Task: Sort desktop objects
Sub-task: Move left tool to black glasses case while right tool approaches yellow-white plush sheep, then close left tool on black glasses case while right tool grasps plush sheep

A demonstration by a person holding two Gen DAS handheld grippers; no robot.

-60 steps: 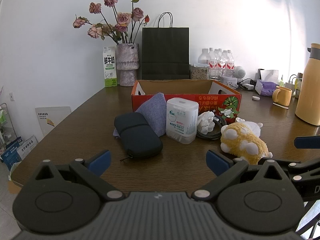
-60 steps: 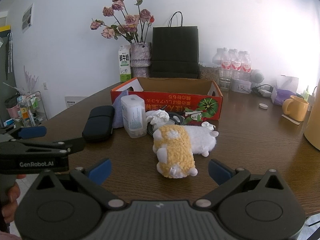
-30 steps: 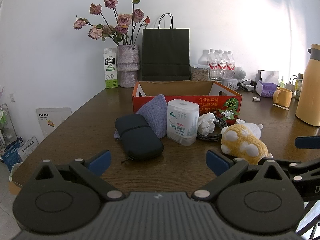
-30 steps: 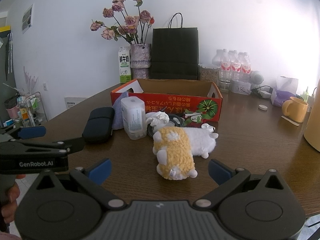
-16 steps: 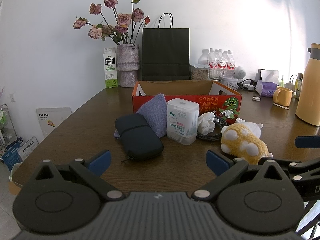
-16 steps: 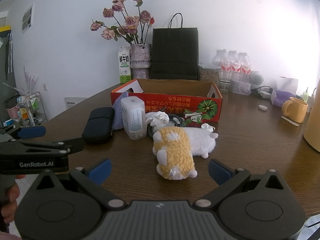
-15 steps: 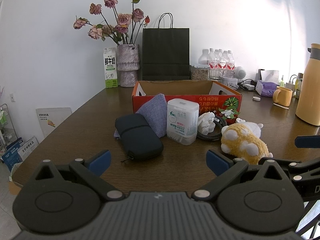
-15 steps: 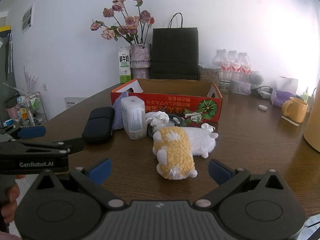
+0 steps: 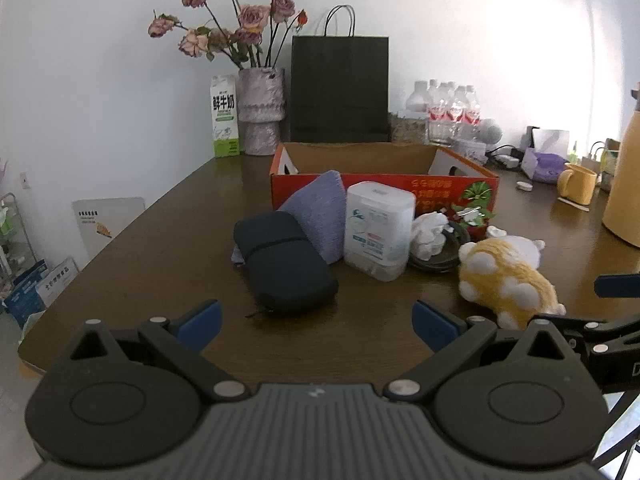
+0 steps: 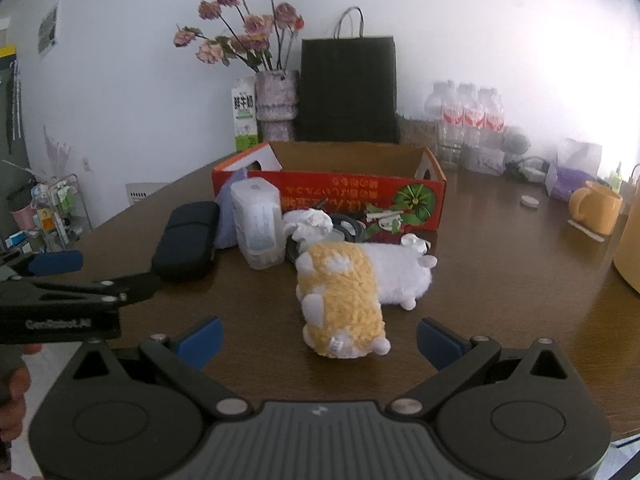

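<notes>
Hovering low over the near table edge (image 9: 132, 264), both empty: left gripper (image 9: 316, 322) spread wide, right gripper (image 10: 319, 342) spread wide too. Straight at twelve o'clock from the right one, lying on its side: plush toy (image 10: 352, 292). At twelve from the left one: black pouch (image 9: 282, 262), touching a grey cloth (image 9: 320, 208); white container (image 9: 378, 230) at one o'clock, upright. Behind, red box (image 9: 384, 184), open-topped.

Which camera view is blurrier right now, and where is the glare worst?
The right wrist view is softer: the plush toy and red box look smeared, with the wall washed out at upper right. The left wrist view is sharper; its wall glare sits behind the water bottles.
</notes>
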